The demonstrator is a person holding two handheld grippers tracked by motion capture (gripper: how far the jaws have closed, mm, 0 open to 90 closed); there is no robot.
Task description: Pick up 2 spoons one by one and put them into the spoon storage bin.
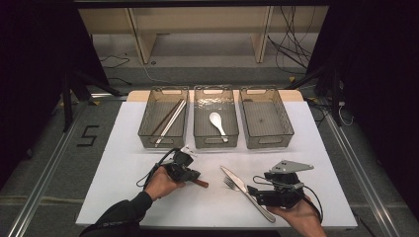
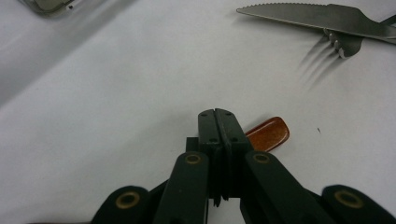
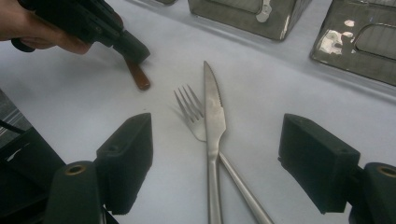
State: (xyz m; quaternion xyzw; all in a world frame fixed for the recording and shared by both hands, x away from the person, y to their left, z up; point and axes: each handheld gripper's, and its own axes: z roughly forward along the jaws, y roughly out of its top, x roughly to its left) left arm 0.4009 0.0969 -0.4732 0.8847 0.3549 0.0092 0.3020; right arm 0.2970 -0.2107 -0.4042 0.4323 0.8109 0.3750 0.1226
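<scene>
My left gripper (image 1: 194, 176) (image 2: 215, 115) is shut, its tips down on the white mat (image 1: 123, 168). A short reddish-brown piece (image 1: 200, 183) (image 2: 269, 133) (image 3: 139, 77) sticks out from behind them. Whether it is pinched I cannot tell. To its right a steel knife (image 1: 243, 186) (image 2: 303, 16) (image 3: 214, 108) lies across a fork (image 1: 229, 183) (image 2: 343, 45) (image 3: 188, 108). My right gripper (image 1: 254, 191) (image 3: 217, 129) stands open just short of the two handles, jaws on either side of them and touching neither.
Three clear bins stand in a row at the back of the mat. The left bin (image 1: 146, 116) holds chopsticks (image 1: 171, 117), the middle bin (image 1: 215, 90) a white spoon (image 1: 216, 122), and the right bin (image 1: 284, 118) is bare.
</scene>
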